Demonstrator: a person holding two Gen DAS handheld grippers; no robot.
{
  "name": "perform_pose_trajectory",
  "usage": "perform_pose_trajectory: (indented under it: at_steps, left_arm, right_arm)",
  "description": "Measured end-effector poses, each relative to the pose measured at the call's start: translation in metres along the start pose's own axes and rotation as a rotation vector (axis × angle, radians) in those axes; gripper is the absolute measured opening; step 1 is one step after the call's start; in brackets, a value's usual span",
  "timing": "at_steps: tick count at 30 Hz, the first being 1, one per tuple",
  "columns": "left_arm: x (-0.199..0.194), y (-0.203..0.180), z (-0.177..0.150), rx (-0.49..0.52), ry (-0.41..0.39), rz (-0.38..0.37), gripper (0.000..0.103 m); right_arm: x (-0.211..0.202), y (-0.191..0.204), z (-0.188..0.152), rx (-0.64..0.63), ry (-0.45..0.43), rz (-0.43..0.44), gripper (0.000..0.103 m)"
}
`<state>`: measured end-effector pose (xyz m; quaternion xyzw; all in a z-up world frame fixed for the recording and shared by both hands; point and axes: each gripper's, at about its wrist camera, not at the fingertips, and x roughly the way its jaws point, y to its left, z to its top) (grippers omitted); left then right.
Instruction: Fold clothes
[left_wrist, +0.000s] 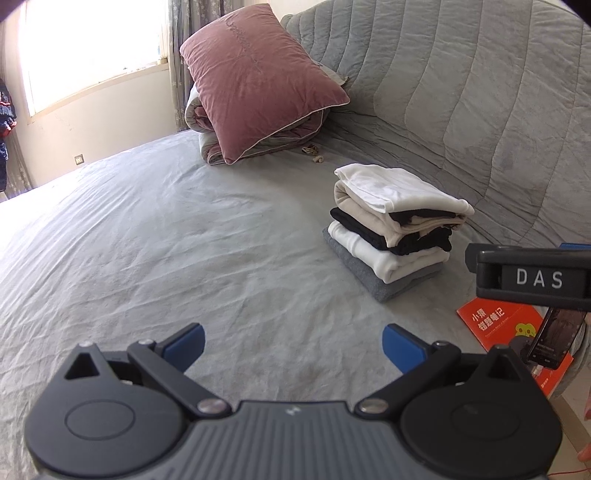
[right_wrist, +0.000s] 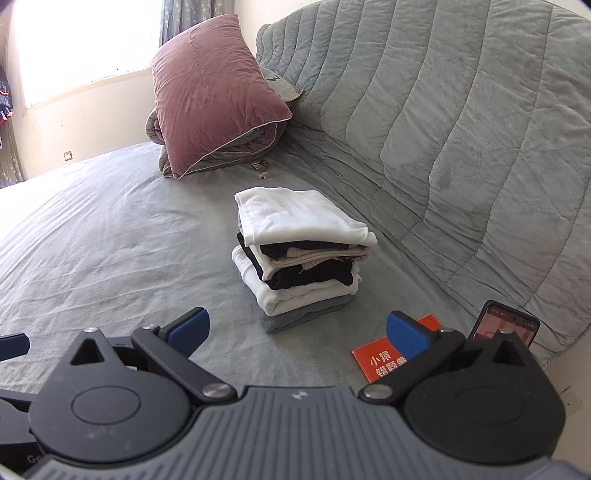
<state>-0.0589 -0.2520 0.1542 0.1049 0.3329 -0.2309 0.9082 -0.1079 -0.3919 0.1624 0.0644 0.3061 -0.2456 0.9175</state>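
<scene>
Blue-padded fingers (left_wrist: 184, 341) of the left gripper (left_wrist: 293, 345) stood spread wide, released, nothing between them, hovering over bare grey sheet (left_wrist: 147, 240). Same on the right gripper (right_wrist: 297, 330): jaws apart, empty, above the sheet (right_wrist: 110, 229). From the left view, caught the right gripper's black body with "DAS" lettering at the right edge.

Just beyond the right gripper's right finger lay a red booklet (right_wrist: 373, 360) flat on the bed, partly hidden by that finger; beside it stood a phone (right_wrist: 506, 325), upright, screen lit, against the quilt edge.

Farther on, in the middle distance, sat the stack (right_wrist: 301, 254) of folded clothes on the sheet: grey piece at the bottom, white above it, then black, cream, and a white piece on top, edges roughly aligned. Seen in the left view too (left_wrist: 395, 229), right of centre, near the draped grey quilt (left_wrist: 480, 110).

Past the stack, small brownish bits (right_wrist: 260, 170) on the sheet, too small to tell. Behind those, a mauve pillow (right_wrist: 210, 85) leaned on a rolled duvet (right_wrist: 236, 153). Farthest, a bright window (left_wrist: 92, 48) and curtain.
</scene>
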Motion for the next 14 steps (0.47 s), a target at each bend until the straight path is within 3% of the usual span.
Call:
perform_pose_trajectory:
  at_steps: [14]
  left_arm:
    - [-0.042,0.052,-0.011,-0.059,-0.054,0.01,0.102]
  right_arm:
    - [-0.051,0.048,-0.007,-0.056,-0.058,0.038,0.103]
